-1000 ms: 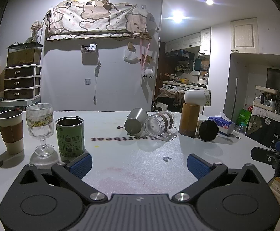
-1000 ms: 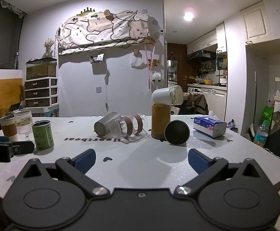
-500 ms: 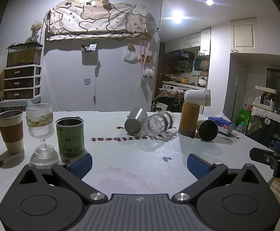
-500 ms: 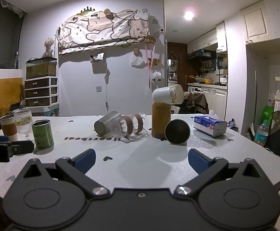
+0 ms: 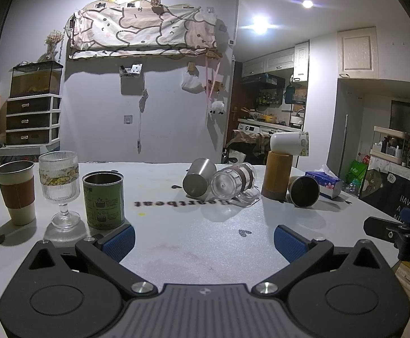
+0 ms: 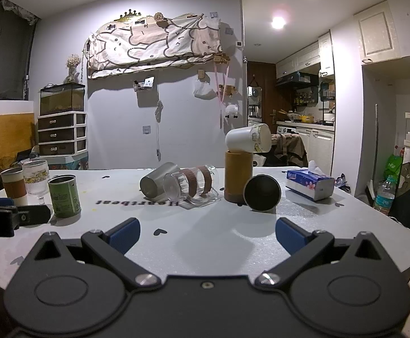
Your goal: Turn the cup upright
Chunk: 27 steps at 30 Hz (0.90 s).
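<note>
Both grippers hover low over the near edge of the table [image 5: 176, 253], the left gripper [image 5: 204, 238] and the right gripper [image 6: 207, 231] each spread wide and holding nothing. Using the bamboo tube [image 6: 238, 176] as landmark: a white cup [image 6: 247, 138] lies sideways on top of it, a dark cup [image 6: 262, 193] lies tipped just right of its base, and a glass mug [image 6: 191, 183] and steel cup [image 6: 155, 181] lie touching to its left. Far left stands a green tin [image 5: 103, 200].
</note>
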{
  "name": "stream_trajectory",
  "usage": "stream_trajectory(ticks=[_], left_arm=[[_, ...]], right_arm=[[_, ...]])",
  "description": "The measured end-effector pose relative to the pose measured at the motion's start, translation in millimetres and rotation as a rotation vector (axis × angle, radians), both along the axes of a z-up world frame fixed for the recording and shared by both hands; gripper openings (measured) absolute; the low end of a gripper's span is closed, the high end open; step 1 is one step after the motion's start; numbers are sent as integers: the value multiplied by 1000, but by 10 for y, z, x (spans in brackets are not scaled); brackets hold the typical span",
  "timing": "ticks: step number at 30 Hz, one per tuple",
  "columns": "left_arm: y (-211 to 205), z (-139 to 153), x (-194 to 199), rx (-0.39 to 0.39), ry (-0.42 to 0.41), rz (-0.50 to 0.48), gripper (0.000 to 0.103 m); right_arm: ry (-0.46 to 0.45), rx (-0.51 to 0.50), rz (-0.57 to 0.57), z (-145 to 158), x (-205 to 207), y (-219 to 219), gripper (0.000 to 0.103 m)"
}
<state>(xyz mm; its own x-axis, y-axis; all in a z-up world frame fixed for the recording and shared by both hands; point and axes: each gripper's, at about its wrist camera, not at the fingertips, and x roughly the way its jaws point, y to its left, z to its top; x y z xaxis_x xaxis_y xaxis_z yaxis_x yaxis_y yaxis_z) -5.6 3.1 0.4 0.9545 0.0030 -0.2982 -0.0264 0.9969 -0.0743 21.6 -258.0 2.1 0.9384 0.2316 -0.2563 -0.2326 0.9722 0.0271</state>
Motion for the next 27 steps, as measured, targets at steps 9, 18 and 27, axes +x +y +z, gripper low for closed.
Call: stream_trajectory(ticks=[9,18,27], left_arm=[[1,1,-1,0,0,0,103],[2,1,-1,-1,-1,0,103],[3,1,-1,-1,-1,0,103]], right_arm=[[1,-1,3,-2,-5,26,103],[1,-1,2,3,-5,24,103],[1,-2,3,1,-6,29,103]])
